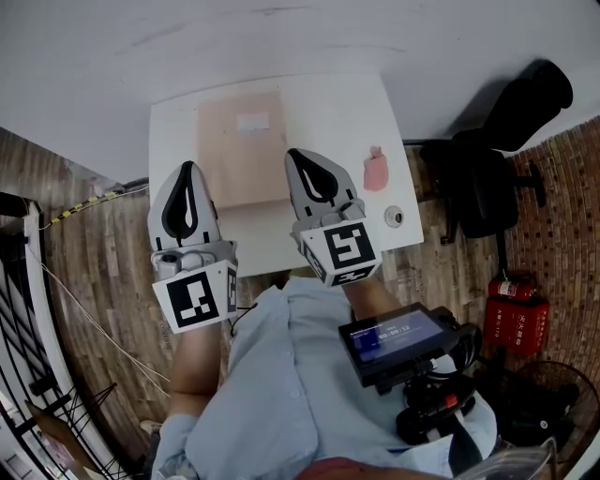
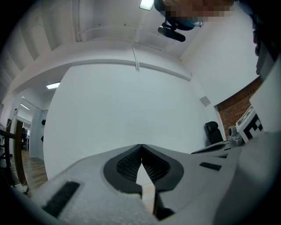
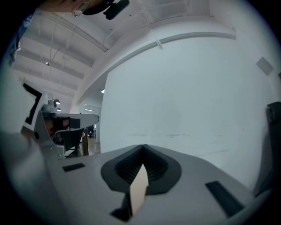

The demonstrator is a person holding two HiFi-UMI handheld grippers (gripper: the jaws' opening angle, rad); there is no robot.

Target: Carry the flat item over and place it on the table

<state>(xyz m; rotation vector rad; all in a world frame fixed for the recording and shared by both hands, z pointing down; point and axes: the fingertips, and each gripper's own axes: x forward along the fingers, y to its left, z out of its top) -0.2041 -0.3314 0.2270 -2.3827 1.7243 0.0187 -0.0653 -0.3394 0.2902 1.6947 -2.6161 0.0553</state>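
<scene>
Head view considered, the sheet (image 1: 242, 150) was judged light, thin and stiff, pinched at opposite edges by closed fingers of left gripper (image 1: 187, 169) and right gripper (image 1: 298, 155).

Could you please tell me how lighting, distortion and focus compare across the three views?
Head view: soft, even light, sharp, lines bowed by the wide lens. Left gripper view: heavy fisheye with a dark rim, ceiling lamp blown out, sheet in the left tool blurred close up. Right gripper view: same dark rim and bending; sheet in the right tool likewise soft.
</scene>
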